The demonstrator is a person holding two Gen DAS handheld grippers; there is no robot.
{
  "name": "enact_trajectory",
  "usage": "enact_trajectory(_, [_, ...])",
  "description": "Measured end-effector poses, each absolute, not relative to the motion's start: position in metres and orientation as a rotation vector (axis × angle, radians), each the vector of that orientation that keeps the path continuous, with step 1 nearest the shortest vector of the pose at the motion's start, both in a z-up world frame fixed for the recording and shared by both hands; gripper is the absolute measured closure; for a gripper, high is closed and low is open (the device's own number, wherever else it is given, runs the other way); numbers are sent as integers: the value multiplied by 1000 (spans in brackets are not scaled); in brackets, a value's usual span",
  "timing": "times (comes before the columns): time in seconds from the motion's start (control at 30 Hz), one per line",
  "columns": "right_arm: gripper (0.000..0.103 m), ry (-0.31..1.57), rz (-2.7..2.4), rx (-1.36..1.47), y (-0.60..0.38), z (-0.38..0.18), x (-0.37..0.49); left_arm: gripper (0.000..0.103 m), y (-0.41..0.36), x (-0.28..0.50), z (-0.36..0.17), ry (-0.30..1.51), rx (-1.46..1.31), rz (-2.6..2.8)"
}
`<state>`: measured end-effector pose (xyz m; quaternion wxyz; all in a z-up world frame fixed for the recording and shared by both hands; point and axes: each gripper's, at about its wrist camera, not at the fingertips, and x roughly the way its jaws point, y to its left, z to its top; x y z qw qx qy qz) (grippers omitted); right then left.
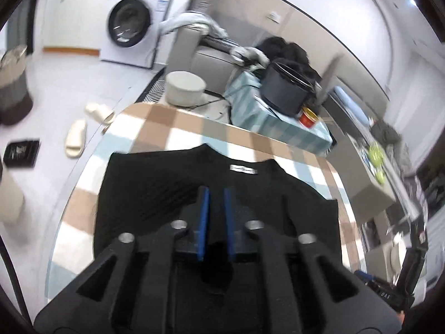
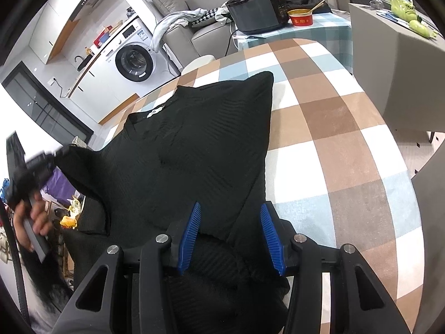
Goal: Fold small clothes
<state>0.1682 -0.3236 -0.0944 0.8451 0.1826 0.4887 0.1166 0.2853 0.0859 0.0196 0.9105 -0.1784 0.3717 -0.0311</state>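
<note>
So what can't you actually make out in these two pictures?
- Left gripper grip: left wrist view, black fabric against black garment, contact unclear; right wrist view shows it blurred at the garment's edge.
- Garment's near hem: both views, gripper bodies cover it.
- Right gripper: garment lies between the fingers; pad contact unclear.
- Label: blurred, print unreadable.
- Table near edge: cut off.

Garment (image 2: 194, 150): black, ribbed. Bench (image 2: 333, 128) cloth: brown, white, pale-blue check. Claw pads (image 2: 274, 239): blue. Washing machine (image 2: 133, 55): white.
</note>
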Motion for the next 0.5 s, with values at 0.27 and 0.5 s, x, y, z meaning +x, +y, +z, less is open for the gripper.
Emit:
enact_trajectory(0.27, [51, 1019, 223, 380, -332, -91, 161, 19, 106, 244, 12, 739, -339, 18])
enact_trajectory(0.5, [51, 1069, 213, 346, -330, -106, 186, 23, 158, 228, -62, 925, -332, 219])
